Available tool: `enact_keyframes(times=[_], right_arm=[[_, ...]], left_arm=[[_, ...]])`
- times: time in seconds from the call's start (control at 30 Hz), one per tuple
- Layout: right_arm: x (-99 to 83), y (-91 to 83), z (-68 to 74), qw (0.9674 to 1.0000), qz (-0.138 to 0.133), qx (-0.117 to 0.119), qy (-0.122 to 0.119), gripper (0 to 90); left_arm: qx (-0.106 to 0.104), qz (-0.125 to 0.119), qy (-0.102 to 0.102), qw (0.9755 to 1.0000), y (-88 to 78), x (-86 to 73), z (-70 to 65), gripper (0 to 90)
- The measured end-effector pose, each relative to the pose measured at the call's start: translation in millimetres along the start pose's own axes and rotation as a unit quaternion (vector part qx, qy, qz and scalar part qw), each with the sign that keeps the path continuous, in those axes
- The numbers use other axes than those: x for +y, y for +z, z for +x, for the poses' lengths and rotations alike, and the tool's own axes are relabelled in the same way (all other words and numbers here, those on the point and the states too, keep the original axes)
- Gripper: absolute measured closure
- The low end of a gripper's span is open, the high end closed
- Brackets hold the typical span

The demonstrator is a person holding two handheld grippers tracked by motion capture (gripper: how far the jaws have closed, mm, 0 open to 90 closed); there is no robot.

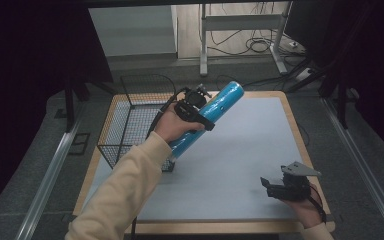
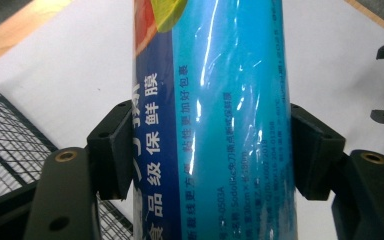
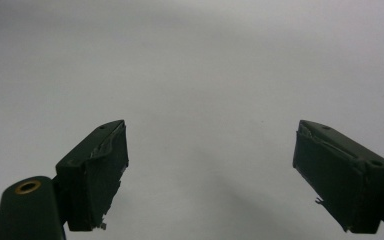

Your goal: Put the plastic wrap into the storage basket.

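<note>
Now, left gripper point(image 1: 200, 111) clamped on blue roll point(image 1: 215, 112) (tilted, beside wire basket point(image 1: 130, 125)), right gripper point(image 1: 272, 186) spread apart.

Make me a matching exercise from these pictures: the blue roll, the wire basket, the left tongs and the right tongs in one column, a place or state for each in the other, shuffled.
Things:
1. blue cling film roll
2. wire basket
3. left tongs
4. right tongs

States:
A. open, holding nothing, over the mat
B. at the table's left edge
C. held tilted above the table
D. shut on the roll

Pairs: 1-C, 2-B, 3-D, 4-A
</note>
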State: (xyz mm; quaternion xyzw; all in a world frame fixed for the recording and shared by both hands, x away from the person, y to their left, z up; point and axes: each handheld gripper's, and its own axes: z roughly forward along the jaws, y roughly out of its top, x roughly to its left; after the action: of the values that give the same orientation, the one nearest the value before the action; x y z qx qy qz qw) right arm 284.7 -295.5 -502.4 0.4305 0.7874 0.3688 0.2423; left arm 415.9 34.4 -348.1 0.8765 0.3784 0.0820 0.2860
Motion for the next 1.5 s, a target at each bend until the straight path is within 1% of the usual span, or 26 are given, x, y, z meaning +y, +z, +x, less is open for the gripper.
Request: enact_keyframes(times=[0.2,0.23,0.37,0.4,0.47,0.57,0.67,0.8,0.87,1.0,1.13,1.23,1.33,1.4,1.5], right_arm=[[-0.4,1.2,-0.5,1.0,0.002,0.0,-0.001,14.7],[-0.5,1.5,-0.4,1.0,0.002,0.0,-0.001,14.7],[-0.6,1.7,-0.8,1.0,0.002,0.0,0.0,14.7],[-0.6,1.7,-0.8,1.0,0.002,0.0,0.0,14.7],[-0.6,1.8,-0.6,1.0,0.002,0.0,0.0,14.7],[-0.7,2.0,-0.7,1.0,0.003,0.0,0.0,14.7],[-0.6,1.9,-0.7,1.0,0.003,-0.001,-0.001,14.7],[-0.8,1.9,-1.2,1.0,0.003,-0.001,0.0,14.8],[-0.9,1.9,-1.3,1.0,0.003,-0.001,0.001,14.7],[-0.6,2.1,-1.5,1.0,0.002,-0.001,0.003,14.8],[-0.5,1.8,-1.4,1.0,0.001,-0.002,0.0,14.8],[-0.4,1.4,-1.2,1.0,0.001,-0.002,0.001,14.8],[-0.4,1.8,-1.3,1.0,0.001,-0.002,0.0,14.8],[-0.2,1.5,-2.1,1.0,0.001,-0.003,0.002,14.8],[-0.5,1.3,-2.9,1.0,0.0,-0.003,0.003,14.8]], left_arm=[[0.01,-0.003,0.0,0.9999,-2.8,4.9,6.7,31.8],[0.014,-0.002,-0.001,0.9999,-4.4,6.6,9.3,31.8],[0.02,-0.004,-0.003,0.9998,-7.6,9.4,14.4,31.8],[0.02,-0.006,-0.006,0.9998,-8.0,10.1,15.2,31.8],[0.024,-0.004,-0.004,0.9997,-9.5,11.9,17.4,31.8],[0.025,0.001,-0.006,0.9997,-10.3,15.4,20.0,31.8],[0.032,-0.001,-0.005,0.9995,-10.9,18.6,21.7,31.8],[0.032,-0.003,-0.007,0.9995,-11.2,20.8,24.1,31.8],[0.035,-0.006,-0.01,0.9993,-11.6,22.2,26.4,31.8],[0.037,-0.006,-0.019,0.9991,-9.6,23.5,29.5,31.8],[0.039,-0.002,-0.017,0.9991,-8.7,23.7,32.4,31.8],[0.041,-0.003,-0.019,0.999,-9.2,24.2,35.7,31.8],[0.043,-0.007,-0.024,0.9988,-11.4,25.8,41.0,31.8],[0.044,-0.012,-0.03,0.9985,-13.5,27.0,47.3,31.8],[0.049,-0.013,-0.032,0.9982,-16.0,26.4,53.8,31.8]])
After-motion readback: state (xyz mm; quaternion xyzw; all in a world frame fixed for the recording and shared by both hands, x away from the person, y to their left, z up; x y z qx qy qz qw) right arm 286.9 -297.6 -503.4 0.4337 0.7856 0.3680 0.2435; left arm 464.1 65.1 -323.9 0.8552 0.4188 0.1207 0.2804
